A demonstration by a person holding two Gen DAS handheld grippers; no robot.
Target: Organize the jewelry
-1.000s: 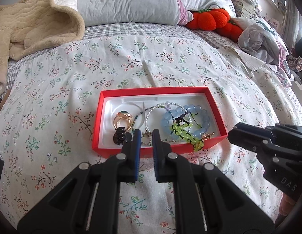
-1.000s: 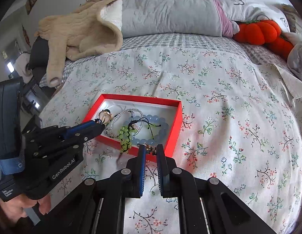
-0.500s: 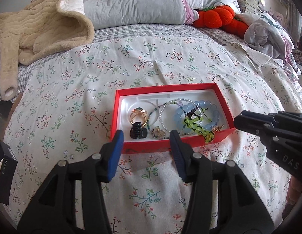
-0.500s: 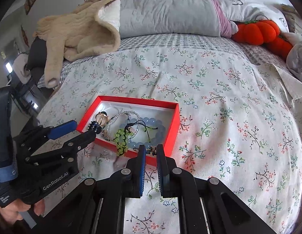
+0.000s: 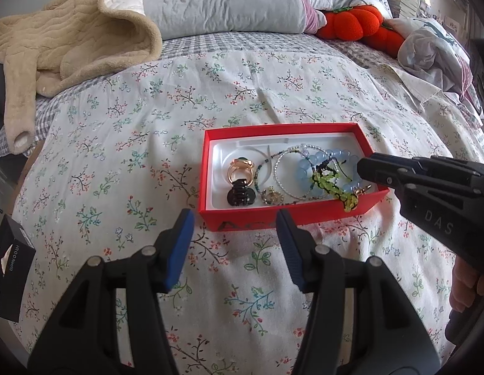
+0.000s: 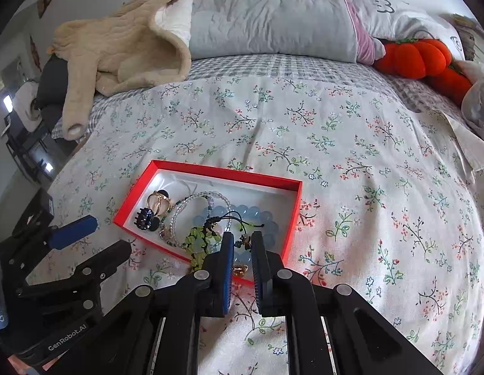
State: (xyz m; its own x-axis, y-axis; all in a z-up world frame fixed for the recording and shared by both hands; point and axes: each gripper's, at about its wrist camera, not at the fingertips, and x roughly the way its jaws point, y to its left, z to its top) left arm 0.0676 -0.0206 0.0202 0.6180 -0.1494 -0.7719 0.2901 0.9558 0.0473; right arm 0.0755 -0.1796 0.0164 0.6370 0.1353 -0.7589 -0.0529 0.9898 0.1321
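A red box (image 5: 292,213) with a white liner lies on the floral bedspread and holds jewelry: a black hair claw (image 5: 240,193), a gold ring (image 5: 240,170), a clear beaded bracelet (image 5: 292,172), a blue beaded bracelet (image 5: 329,168) and a green beaded one (image 5: 332,184) that hangs over the front wall. My left gripper (image 5: 234,218) is open and empty, just in front of the box. My right gripper (image 6: 242,240) is nearly shut and empty, its tips over the box's near right corner (image 6: 285,250). It also shows in the left wrist view (image 5: 364,168).
A black phone box (image 5: 9,265) lies at the bed's left edge. A beige blanket (image 5: 70,37), grey pillows (image 5: 226,0), orange pumpkin plush toys (image 5: 354,22) and crumpled clothes (image 5: 436,47) lie at the far end and right side of the bed.
My left gripper opened, left the black hair claw in the box and drew back toward me. My right gripper moved forward over the box's near corner.
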